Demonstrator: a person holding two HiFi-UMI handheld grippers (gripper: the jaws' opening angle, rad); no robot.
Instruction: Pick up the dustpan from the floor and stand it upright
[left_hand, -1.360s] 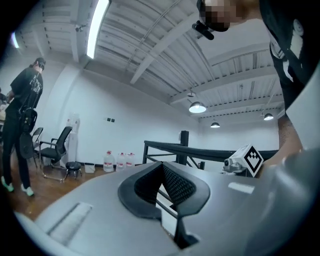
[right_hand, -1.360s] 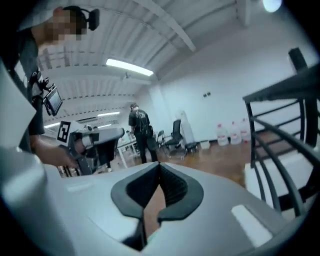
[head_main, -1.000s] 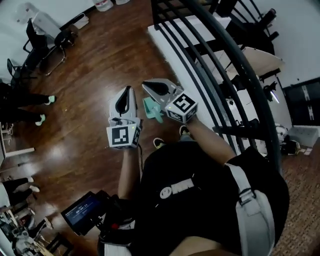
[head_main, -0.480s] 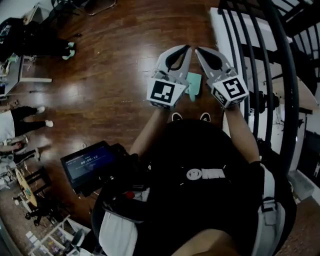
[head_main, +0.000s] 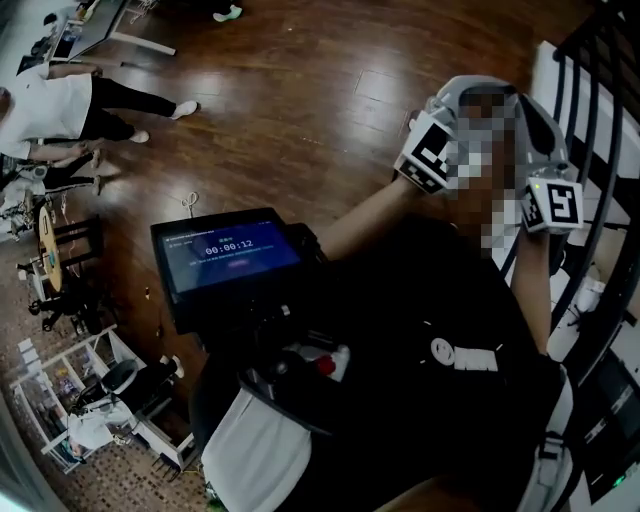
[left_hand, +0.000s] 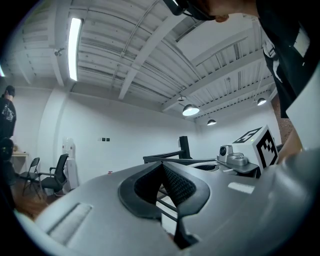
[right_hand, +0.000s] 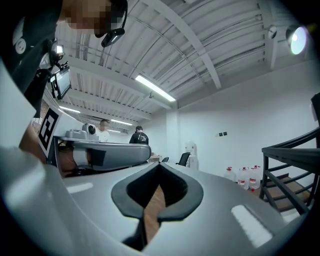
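At the upper left of the head view, people (head_main: 70, 100) are standing on the wooden floor (head_main: 300, 90). At centre left, a screen (head_main: 232, 252) is showing a timer. The person's arm (head_main: 370, 215) is reaching toward the upper right, and a black railing (head_main: 600, 70) is running along the right edge.

In the left gripper view, chairs (left_hand: 50, 175) are standing at the lower left. The left gripper (left_hand: 161, 166) is pointing level at lower centre, its 2 jaws pressing together with nothing between them.

In the right gripper view, the right gripper (right_hand: 159, 166) is likewise keeping its 2 jaws closed and empty. Water jugs (right_hand: 245, 175) are sitting at the right.

The dustpan is showing in none of the 3 views.
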